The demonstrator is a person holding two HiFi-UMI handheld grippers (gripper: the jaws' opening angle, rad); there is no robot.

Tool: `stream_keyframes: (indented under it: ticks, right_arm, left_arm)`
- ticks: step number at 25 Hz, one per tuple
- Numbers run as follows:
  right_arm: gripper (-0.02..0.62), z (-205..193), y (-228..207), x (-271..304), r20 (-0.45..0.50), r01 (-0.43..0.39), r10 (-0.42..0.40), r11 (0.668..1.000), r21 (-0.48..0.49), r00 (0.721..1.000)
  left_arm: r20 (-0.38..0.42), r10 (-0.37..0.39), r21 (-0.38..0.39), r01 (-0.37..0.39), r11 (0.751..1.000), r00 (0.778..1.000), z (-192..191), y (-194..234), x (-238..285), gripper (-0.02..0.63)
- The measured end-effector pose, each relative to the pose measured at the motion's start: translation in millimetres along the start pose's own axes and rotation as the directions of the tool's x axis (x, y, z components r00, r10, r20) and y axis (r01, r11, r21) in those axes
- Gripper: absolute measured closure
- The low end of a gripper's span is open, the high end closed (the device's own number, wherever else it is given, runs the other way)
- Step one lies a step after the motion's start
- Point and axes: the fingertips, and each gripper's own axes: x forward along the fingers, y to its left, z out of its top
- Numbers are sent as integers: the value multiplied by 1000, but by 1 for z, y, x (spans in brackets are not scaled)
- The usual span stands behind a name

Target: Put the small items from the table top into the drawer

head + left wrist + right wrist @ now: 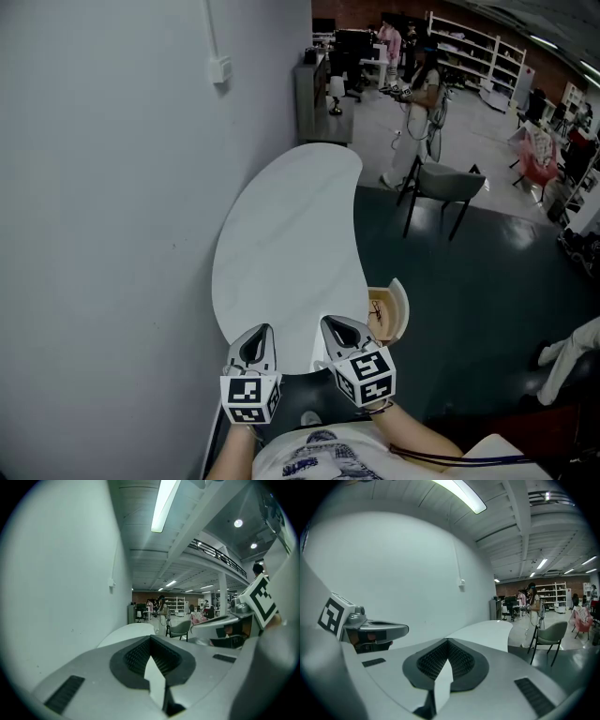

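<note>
**Table top bare, drawer open**

No small items are seen on the white table (281, 234). The drawer (392, 314) stands pulled out at the table's right edge, wood-coloured inside, with something dark in it that cannot be identified. Only closing it is judged to remain. The left gripper (263, 332) and right gripper (332, 325) are held over the table's near end, jaws pressed together on nothing.

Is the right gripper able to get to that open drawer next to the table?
Probably yes. The drawer stands open just beside the right gripper, with nothing between them.
</note>
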Motion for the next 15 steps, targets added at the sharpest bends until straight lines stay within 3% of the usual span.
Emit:
stream_keyframes:
  ticks: [15]
  right_arm:
    - [575, -3, 2, 8, -9, 32, -32, 999, 1, 999]
  left_arm:
    - [0, -43, -1, 43, 999, 999, 1, 4, 11, 586]
